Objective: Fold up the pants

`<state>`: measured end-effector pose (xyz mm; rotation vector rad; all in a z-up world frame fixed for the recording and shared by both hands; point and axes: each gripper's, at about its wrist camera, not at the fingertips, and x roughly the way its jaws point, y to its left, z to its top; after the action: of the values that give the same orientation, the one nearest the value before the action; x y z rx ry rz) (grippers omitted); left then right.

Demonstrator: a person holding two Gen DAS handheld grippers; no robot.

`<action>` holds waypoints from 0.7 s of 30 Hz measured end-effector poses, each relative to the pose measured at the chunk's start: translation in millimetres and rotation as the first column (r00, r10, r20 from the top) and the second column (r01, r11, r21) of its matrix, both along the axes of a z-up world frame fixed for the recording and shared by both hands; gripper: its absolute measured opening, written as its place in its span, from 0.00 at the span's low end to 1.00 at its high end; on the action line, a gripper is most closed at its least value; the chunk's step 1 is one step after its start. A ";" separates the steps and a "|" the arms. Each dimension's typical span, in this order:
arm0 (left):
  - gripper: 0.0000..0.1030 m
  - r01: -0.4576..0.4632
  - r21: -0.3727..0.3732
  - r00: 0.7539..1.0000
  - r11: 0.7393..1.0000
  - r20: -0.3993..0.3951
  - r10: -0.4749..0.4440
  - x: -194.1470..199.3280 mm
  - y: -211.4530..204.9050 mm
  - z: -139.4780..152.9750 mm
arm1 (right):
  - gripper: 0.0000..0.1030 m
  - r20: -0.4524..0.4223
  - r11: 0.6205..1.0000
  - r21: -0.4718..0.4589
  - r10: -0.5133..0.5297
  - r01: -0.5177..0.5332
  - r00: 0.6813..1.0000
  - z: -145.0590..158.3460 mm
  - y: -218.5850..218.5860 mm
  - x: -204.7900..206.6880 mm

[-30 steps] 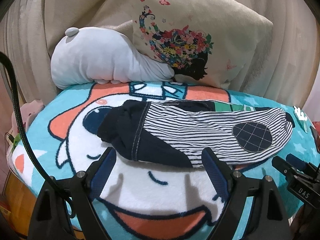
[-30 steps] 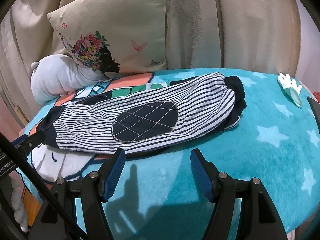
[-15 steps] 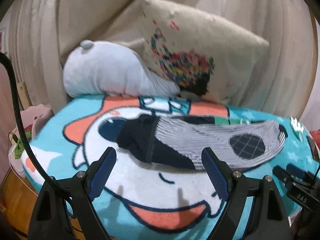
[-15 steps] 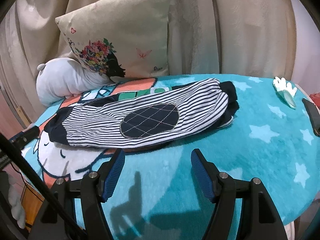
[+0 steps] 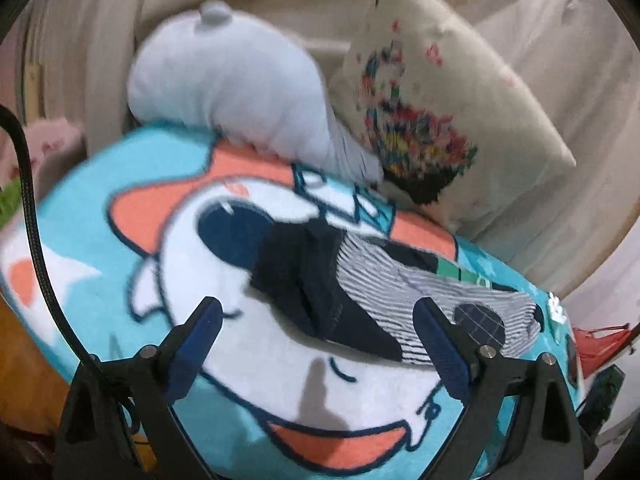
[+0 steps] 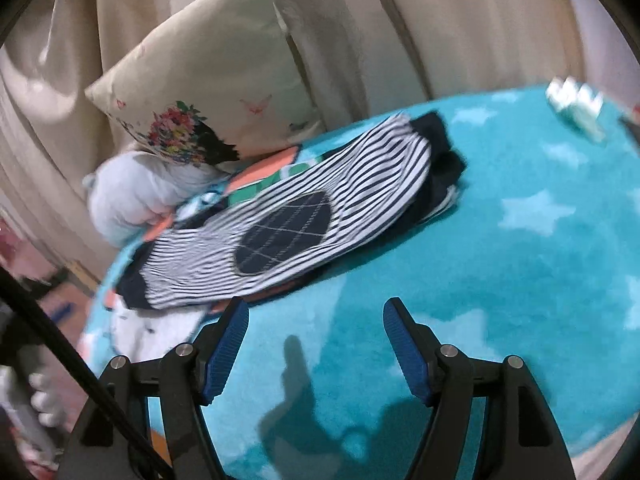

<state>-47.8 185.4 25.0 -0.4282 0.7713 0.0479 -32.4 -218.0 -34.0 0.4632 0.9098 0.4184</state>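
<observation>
Striped navy-and-white pants (image 5: 400, 300) (image 6: 304, 216) with a dark checked knee patch (image 6: 284, 236) lie folded lengthwise on a cartoon blanket (image 5: 280, 380) (image 6: 500, 280). Their navy waistband end points toward the left wrist view. My left gripper (image 5: 318, 348) hovers just short of that end, its jaws still opening, nothing between them. My right gripper (image 6: 314, 340) hangs open over bare turquoise blanket, a little in front of the pants' long edge, holding nothing.
A pale grey plush toy (image 5: 240, 92) (image 6: 132, 200) and a cream flowered cushion (image 5: 440, 100) (image 6: 208, 92) lean against beige curtains at the back. A small white-and-green object (image 6: 576, 108) sits near the blanket's far right edge. The blanket's edge drops off at the left.
Both views have pulled back and rolled, so the pants look smaller and tilted. The left jaws stand a little wider. The pants have not moved.
</observation>
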 end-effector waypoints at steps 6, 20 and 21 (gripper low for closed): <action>0.92 0.087 -0.159 0.991 0.983 -0.089 -0.102 30.0 -18.6 -29.4 | 0.72 -0.048 0.987 0.157 0.019 -0.011 0.999 -15.5 -10.4 17.4; 0.76 0.114 -0.297 0.985 0.948 -0.094 -0.147 39.1 -17.6 -29.6 | 0.72 -0.046 0.979 0.204 0.029 -0.019 0.999 -19.9 -20.0 22.1; 0.76 0.107 -0.303 0.985 0.947 -0.095 -0.141 35.7 -16.4 -28.6 | 0.72 -0.045 0.979 0.202 0.029 -0.019 0.999 -20.0 -19.7 21.9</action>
<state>-12.1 169.0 -3.6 -0.6664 0.9230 -0.1654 -10.6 -237.7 -53.9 0.6503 0.9239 0.5260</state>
